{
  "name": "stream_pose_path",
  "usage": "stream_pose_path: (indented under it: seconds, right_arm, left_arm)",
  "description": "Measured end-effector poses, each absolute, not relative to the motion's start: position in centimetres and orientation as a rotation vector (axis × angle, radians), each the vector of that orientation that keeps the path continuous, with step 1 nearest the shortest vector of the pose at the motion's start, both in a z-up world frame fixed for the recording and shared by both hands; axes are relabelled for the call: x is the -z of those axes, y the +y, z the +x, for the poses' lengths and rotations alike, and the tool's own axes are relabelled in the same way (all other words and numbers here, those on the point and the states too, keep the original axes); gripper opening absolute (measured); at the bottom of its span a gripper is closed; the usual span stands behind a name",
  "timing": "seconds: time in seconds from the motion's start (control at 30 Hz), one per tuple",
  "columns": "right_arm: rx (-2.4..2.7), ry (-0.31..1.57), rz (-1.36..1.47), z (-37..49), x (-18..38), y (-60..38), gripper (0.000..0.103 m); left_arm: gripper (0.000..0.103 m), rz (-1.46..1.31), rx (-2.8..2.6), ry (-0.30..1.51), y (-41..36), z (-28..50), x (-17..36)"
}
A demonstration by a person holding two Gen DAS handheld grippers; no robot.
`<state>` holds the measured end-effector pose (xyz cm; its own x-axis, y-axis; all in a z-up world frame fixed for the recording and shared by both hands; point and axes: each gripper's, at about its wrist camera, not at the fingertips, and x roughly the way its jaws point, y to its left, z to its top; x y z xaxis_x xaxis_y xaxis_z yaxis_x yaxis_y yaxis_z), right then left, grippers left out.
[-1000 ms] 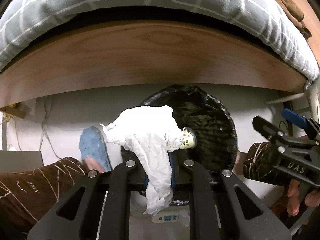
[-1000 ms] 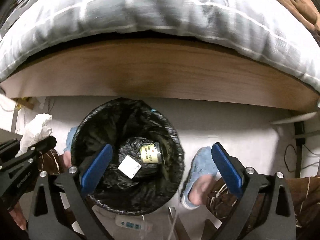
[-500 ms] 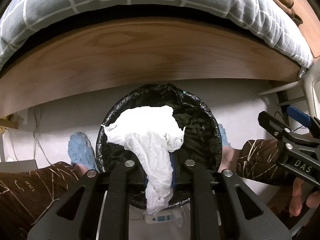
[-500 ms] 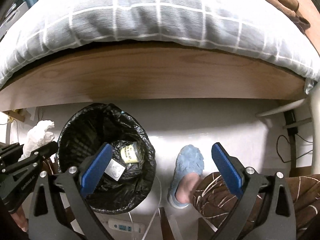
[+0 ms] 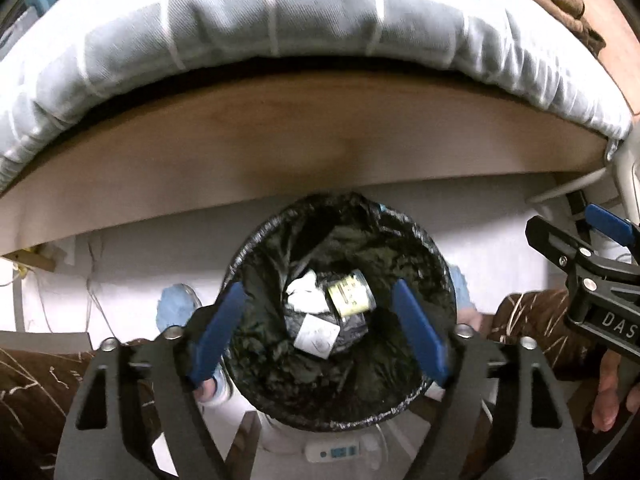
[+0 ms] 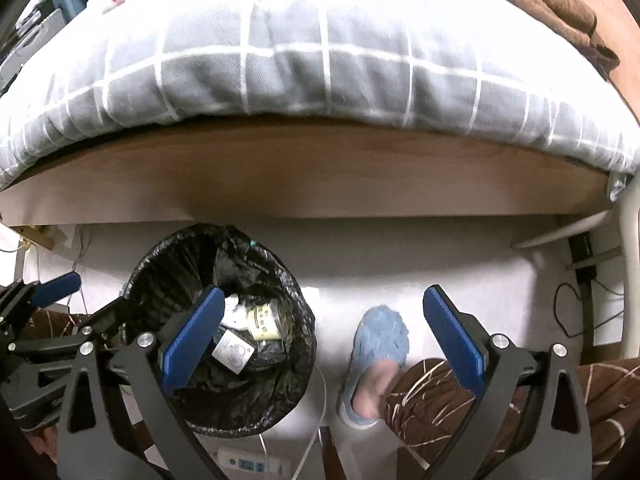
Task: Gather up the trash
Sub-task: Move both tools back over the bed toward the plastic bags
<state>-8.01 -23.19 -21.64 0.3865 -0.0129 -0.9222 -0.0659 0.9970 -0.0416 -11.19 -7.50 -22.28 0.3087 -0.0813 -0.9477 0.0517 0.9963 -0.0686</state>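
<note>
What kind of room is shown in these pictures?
Most likely a bedroom: a grey checked duvet lies on a wooden bed frame, and a bin with a black liner stands on the floor beside it.

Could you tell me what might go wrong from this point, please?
The left gripper hangs open over the bin; dropping lower could snag the black liner. The cable beside the bin and the slippered foot crowd the floor, so a careless step might tip it.

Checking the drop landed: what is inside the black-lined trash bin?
Inside the black-lined trash bin: a crumpled white tissue, a yellow-labelled jar and a white square packet. Folds of liner hide anything beneath them.
</note>
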Motion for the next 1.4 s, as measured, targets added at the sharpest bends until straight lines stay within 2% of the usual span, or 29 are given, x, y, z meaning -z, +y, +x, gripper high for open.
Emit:
stream_pose_path:
  seconds: [0.1, 0.2, 0.7, 1.4]
  right_arm:
    - [-0.039, 1.109, -0.078, -8.2, 20.2, -23.0, 0.095]
    - [-0.05, 1.063, -0.08, -8.1, 19.0, -23.0, 0.095]
    - [-0.07, 0.85, -0.074, -6.2, 11.4, -22.3, 0.095]
    - [-0.104, 0.741, -0.057, -1.2, 6.6, -20.7, 0.095]
  left_arm:
    - [0.093, -0.046, 0.077, 1.201, -7.0, -11.3, 20.9]
    - [0.097, -0.042, 0.058, 1.167, -6.6, -11.2, 19.7]
    - [0.097, -0.062, 0.006, 0.994, -4.4, -9.2, 12.0]
    - [0.097, -0.072, -0.043, 0.846, -1.6, -4.3, 5.9]
